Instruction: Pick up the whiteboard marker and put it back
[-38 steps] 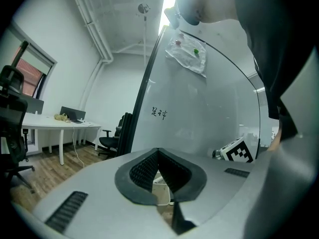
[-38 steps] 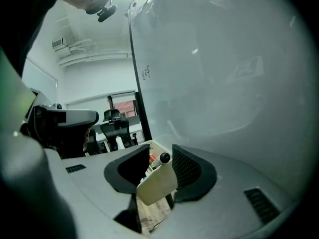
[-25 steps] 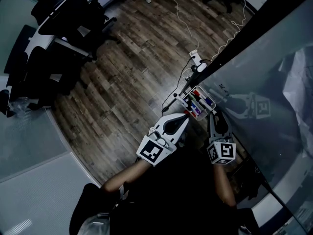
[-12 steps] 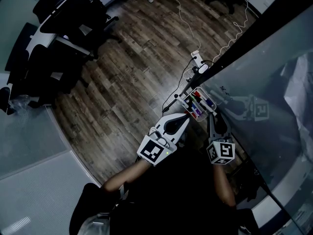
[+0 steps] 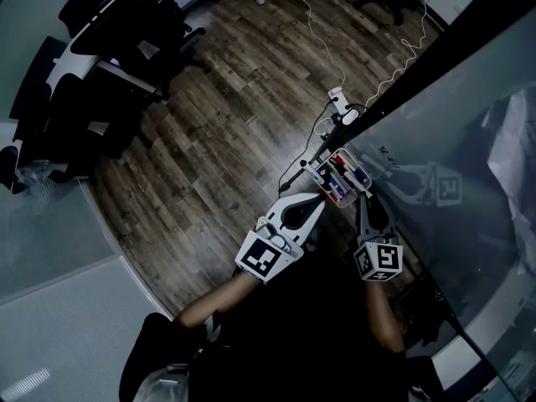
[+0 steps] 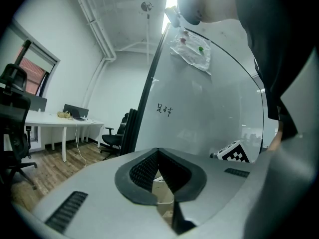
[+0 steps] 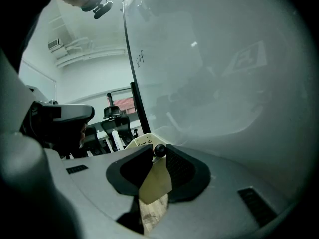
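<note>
A marker tray [image 5: 311, 171] holding several coloured markers hangs at the lower edge of the whiteboard [image 5: 452, 132]. My right gripper [image 5: 362, 194] reaches into the tray from the board side. In the right gripper view its jaws are closing, and the black round end of a whiteboard marker [image 7: 159, 151] sits between the fingertips, touched by both pads, with the cream tray wall [image 7: 139, 141] just behind it. My left gripper [image 5: 317, 202] stays next to the tray. Its pads [image 6: 144, 171] meet at the tips with nothing between them.
A power strip [image 5: 337, 100] with white cables lies on the wooden floor beyond the tray. Black office chairs [image 5: 117, 40] and a white desk stand at the far left. A plastic bag [image 6: 192, 49] is stuck high on the whiteboard.
</note>
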